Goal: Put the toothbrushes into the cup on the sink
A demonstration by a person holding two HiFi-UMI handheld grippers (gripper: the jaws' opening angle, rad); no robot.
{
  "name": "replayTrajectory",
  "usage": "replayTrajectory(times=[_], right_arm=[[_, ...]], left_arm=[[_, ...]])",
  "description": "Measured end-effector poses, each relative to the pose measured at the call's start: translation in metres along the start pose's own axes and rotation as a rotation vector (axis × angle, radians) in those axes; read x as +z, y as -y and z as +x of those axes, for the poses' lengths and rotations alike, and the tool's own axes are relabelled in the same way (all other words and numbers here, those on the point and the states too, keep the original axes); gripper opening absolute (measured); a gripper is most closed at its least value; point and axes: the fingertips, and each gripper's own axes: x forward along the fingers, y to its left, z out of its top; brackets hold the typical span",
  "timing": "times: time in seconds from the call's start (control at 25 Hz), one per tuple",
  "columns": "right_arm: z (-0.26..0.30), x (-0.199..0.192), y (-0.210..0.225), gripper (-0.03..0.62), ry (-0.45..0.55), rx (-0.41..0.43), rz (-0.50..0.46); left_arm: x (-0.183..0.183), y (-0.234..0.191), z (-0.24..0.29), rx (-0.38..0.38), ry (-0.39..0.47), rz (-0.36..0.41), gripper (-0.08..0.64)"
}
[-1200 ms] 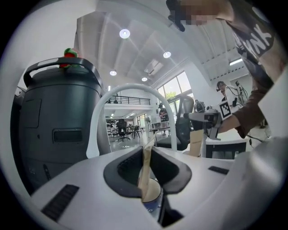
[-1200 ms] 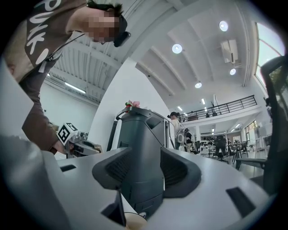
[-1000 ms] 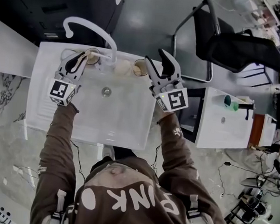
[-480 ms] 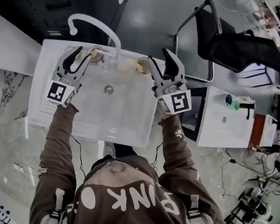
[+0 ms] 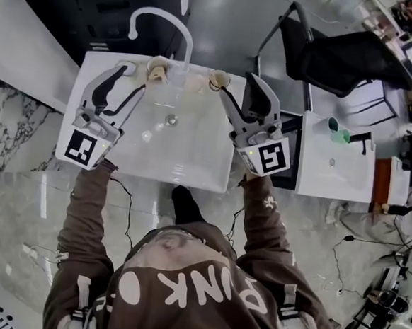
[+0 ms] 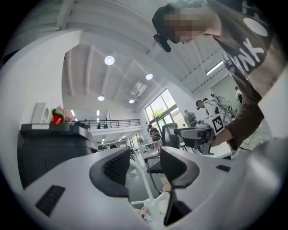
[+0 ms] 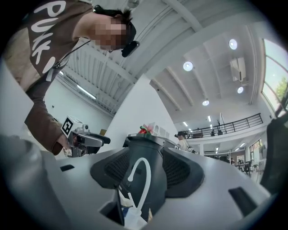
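As the left gripper (image 5: 127, 83) and right gripper (image 5: 239, 88) open their empty fingers, the left cup (image 5: 157, 66) and right cup (image 5: 216, 78) stand just beyond them — one each.

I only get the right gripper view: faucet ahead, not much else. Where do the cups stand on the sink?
Observer: The head view shows a left cup and a right cup on the sink's back rim, either side of the faucet.
Operator: My gripper versus the right cup?
Observer: The right gripper, jaws opening and empty, points just right of it.
Operator: Left gripper?
Observer: The left gripper, jaws opening, holds nothing.
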Motion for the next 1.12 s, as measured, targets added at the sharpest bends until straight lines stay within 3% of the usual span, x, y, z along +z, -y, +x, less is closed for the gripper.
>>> replayTrajectory(times=[0.24, 0.48, 0.8, 1.12], right_arm=[[-0.054, 0.094, -0.081, 0.224, 0.069, -0.020, -0.020], [-0.115, 0.150, -0.147, 0.229, 0.037, -0.025, -0.060], [-0.158, 0.163, -0.190, 0.222, -0.024, -0.001, -0.050], [-0.188, 0.169, -0.186, 0.207, -0.046, 0.021, -0.035]], left_arm=[[0.087, 0.060, -0.080, -0.049, 0.067, 0.036, 0.199], [0.131, 0.116, -0.145, -0.077, 0.065, 0.008, 0.199], [0.152, 0.162, -0.183, -0.078, 0.049, -0.048, 0.199], [0.168, 0.187, -0.175, -0.064, 0.045, -0.045, 0.199]])
